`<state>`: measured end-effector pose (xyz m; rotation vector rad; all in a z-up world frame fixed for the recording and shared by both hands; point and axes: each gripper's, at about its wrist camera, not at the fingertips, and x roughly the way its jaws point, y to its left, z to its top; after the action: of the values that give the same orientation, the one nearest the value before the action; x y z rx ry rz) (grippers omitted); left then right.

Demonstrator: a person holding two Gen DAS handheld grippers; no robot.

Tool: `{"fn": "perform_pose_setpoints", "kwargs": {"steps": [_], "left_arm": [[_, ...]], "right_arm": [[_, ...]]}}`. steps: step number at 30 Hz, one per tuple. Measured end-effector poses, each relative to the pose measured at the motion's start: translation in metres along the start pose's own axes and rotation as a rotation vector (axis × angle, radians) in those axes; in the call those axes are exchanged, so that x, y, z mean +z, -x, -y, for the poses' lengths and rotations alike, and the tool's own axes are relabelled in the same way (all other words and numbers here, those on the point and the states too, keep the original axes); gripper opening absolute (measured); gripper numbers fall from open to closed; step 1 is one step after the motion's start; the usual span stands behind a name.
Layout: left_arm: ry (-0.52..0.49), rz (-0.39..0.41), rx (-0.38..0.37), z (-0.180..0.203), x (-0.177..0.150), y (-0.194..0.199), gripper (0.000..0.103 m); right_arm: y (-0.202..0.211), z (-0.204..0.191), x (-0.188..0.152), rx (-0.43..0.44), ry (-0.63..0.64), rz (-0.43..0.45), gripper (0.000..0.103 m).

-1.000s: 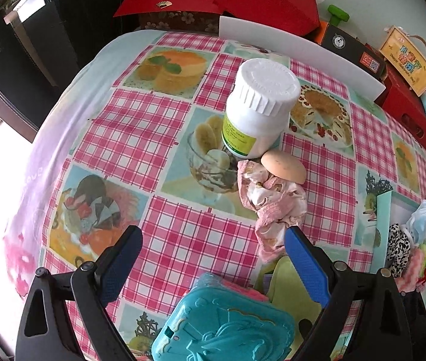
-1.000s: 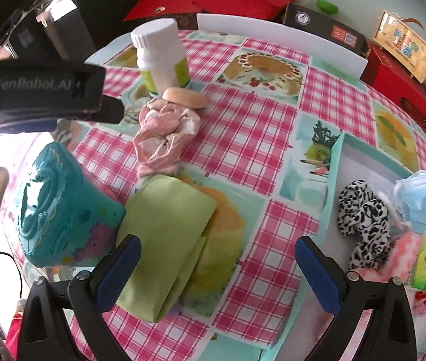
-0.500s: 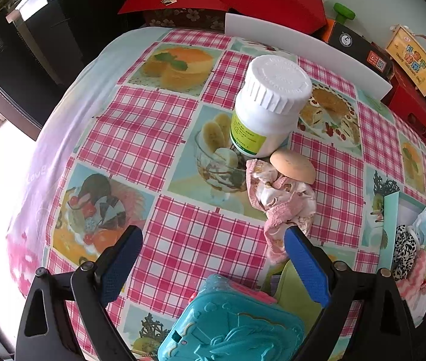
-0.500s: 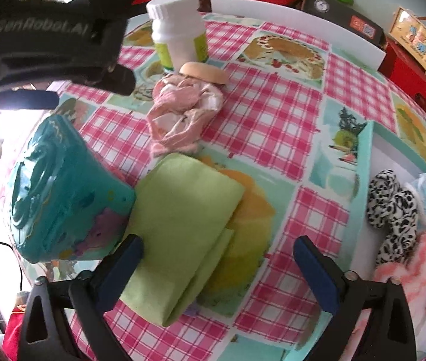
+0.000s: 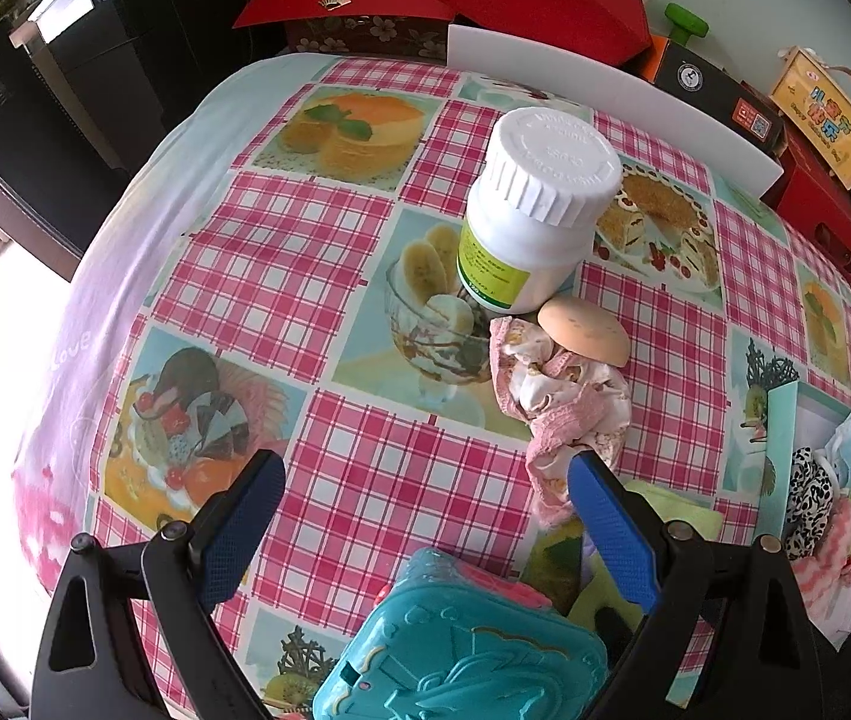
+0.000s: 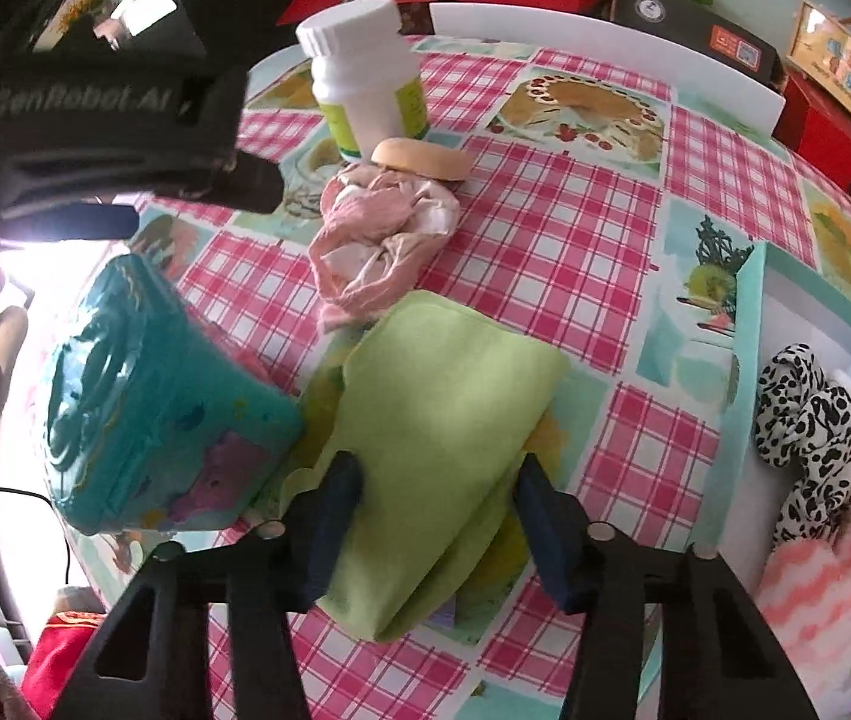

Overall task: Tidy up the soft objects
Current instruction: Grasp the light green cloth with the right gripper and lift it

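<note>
Tablecloth: glossy, smooth, apparently plastic-coated. Green cloth: matt, soft fabric. Pink garment: crumpled cloth, lace-edged. Bottle: smooth white plastic, ribbed cap. Teal case: embossed plastic.

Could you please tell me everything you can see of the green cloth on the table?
The green cloth is a plain, soft-looking yellow-green fabric, folded flat in layers on the checked tablecloth. The right gripper straddles its near end, fingers not yet closed. The teal box adjoins its left edge; the crumpled pink cloth lies just beyond.
</note>
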<state>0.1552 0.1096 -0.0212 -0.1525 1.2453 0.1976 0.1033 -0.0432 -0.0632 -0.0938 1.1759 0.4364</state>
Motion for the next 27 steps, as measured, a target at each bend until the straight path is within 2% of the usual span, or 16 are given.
{"fn": "perform_pose_setpoints", "kwargs": {"steps": [7, 16, 27], "left_arm": [[-0.003, 0.004, -0.009, 0.003, 0.001, 0.0, 0.095], [-0.01, 0.009, -0.026, 0.007, 0.002, 0.0, 0.095], [-0.017, 0.009, -0.051, 0.018, 0.007, -0.002, 0.095]], "right_arm": [[0.009, 0.016, 0.004, 0.011, -0.039, 0.024, 0.034], [0.013, 0.022, 0.009, 0.017, -0.048, 0.053, 0.02], [0.018, 0.035, 0.018, 0.014, -0.086, 0.086, 0.014]]}}
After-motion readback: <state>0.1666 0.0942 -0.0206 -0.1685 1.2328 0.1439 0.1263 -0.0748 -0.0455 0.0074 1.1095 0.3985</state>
